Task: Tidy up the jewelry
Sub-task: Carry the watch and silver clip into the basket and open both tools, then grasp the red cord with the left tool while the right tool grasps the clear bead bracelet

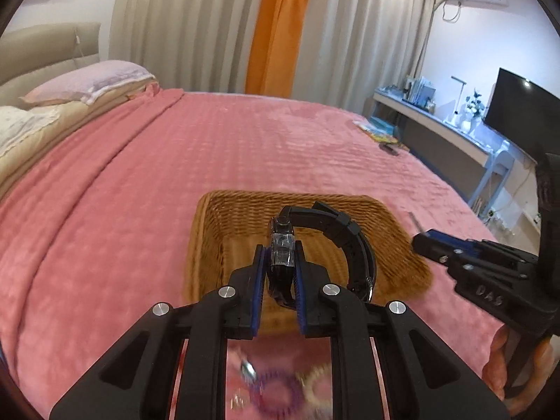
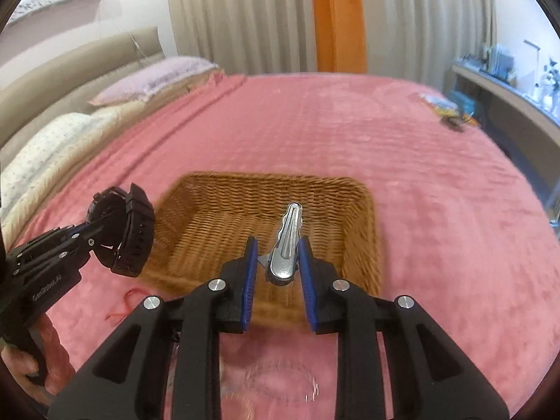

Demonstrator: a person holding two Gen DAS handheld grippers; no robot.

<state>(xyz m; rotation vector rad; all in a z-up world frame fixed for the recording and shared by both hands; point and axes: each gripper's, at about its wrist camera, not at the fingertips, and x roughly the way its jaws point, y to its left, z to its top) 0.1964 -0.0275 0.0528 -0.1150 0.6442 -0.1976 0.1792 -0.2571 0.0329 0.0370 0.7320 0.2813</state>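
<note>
A brown wicker basket [image 1: 217, 217] sits on the pink bedspread; it also shows in the right wrist view [image 2: 196, 217]. My left gripper [image 1: 279, 250] is shut on a black wristwatch [image 1: 346, 234], held over the basket; the watch also shows at the left of the right wrist view [image 2: 129, 231]. My right gripper [image 2: 276, 246] is shut on a silver hair clip [image 2: 285, 241], held above the basket's near side. The right gripper also shows at the right of the left wrist view [image 1: 425, 241]. Blurred bracelets, one purple [image 1: 276, 390], lie below the left gripper.
A red string [image 2: 122, 306] lies on the bedspread left of the basket. A clear bangle [image 2: 280, 381] lies under the right gripper. Pillows [image 1: 91, 82] are at the far left. A desk [image 1: 455, 129] with a monitor stands at the right. Small items [image 2: 444, 108] lie on the bed's far right.
</note>
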